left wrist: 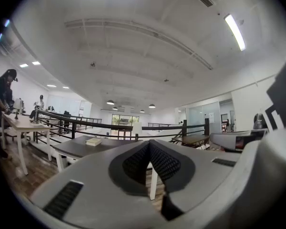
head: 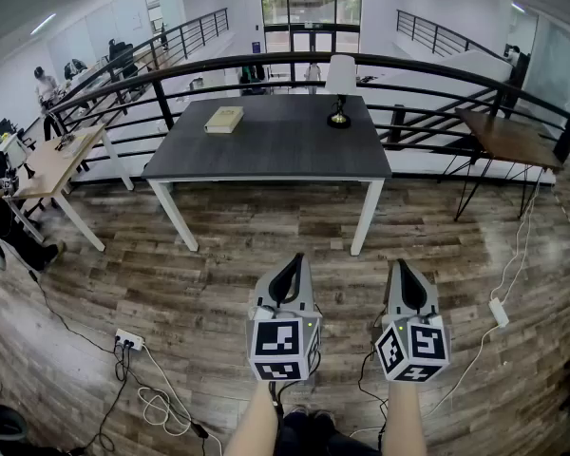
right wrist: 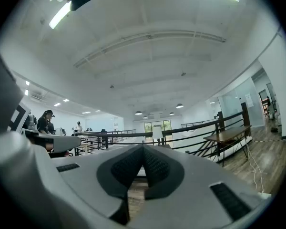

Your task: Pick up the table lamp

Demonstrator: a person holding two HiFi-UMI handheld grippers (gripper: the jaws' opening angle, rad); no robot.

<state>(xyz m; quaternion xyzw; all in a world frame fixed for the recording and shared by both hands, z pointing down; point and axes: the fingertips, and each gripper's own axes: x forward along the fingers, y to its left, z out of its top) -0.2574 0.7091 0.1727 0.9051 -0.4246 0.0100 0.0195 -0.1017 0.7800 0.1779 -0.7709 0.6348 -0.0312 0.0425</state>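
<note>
**Jaws together on both grippers, lamp far across the floor**

Head view: the left gripper [head: 290, 266] and right gripper [head: 406, 271] sit low and near, side by side over the wood floor [head: 199, 274]. Both pairs of jaws are pressed together with nothing in them. The table lamp [head: 340, 88] stands upright at the far right of the dark bench [head: 266, 155], well apart from both grippers. A book [head: 224, 119] lies at the far left.

Left gripper view: the jaws meet in a closed point and hold nothing. The lamp's white shade [left wrist: 136, 129] peeks over the tip, a long way off.

Right gripper view: same story, jaws together and empty, with the shade [right wrist: 157, 133] just right of the tip.

The danger, as I judge it: arrive with the jaws closed and they nudge the slim stem instead of straddling it. The lamp looks top-heavy and stands near the bench's far edge by the railing [head: 408, 65], so one bump could tip it over the back.
</note>
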